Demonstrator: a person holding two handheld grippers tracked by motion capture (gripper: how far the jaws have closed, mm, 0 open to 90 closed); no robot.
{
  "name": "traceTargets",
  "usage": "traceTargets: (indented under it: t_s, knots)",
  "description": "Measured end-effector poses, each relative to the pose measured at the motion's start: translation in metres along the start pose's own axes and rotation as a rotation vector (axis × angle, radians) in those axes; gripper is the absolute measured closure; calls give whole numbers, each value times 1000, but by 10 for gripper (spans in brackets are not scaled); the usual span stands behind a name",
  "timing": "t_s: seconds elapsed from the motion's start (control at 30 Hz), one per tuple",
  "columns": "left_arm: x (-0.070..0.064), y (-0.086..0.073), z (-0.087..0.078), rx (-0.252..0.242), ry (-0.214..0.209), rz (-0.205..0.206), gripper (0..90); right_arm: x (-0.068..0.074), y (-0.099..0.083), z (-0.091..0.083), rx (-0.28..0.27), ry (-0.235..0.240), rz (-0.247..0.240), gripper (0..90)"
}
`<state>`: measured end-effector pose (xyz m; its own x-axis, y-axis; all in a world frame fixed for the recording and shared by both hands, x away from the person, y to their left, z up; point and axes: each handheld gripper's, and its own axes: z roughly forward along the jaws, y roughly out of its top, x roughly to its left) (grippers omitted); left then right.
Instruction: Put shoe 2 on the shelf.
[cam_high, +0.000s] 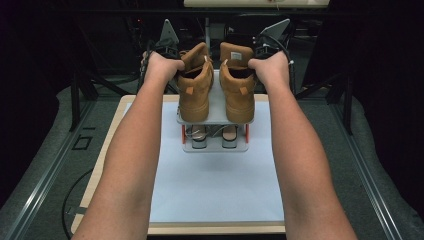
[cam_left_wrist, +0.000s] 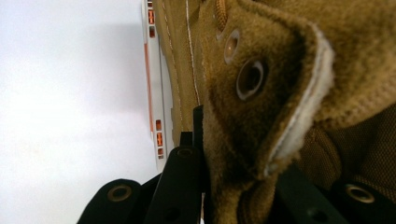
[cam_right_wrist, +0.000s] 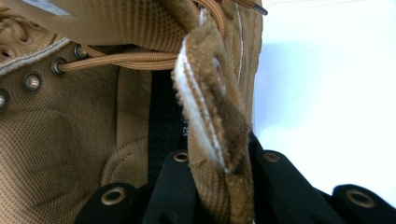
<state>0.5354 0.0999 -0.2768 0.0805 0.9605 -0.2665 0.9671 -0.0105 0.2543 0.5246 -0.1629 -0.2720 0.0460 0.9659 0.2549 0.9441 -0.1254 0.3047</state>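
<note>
Two tan boots were stood side by side on the top shelf of a small grey rack (cam_high: 216, 119) near the table's (cam_high: 95, 170) far edge. The left boot's (cam_high: 194, 90) collar flap was clamped between the jaws of the left gripper (cam_left_wrist: 233, 158), which were closed narrowly on the suede. The right boot's (cam_high: 237, 87) collar edge was pinched likewise by the right gripper (cam_right_wrist: 217, 161), jaws drawn tight. Sandals (cam_high: 214, 134) were seen on the lower shelf.

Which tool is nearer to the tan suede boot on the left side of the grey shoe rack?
Left. The left tool is clamped on that tan suede boot's collar edge. The right tool grips the other tan suede boot beside it on the grey shoe rack.
</note>
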Motion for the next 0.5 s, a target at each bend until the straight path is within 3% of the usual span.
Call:
traceTargets:
  t_s: [0.5]
  knots:
    - [0,0,10,-3,-17,-18,851,-1,2,8,-6,43,24,829]
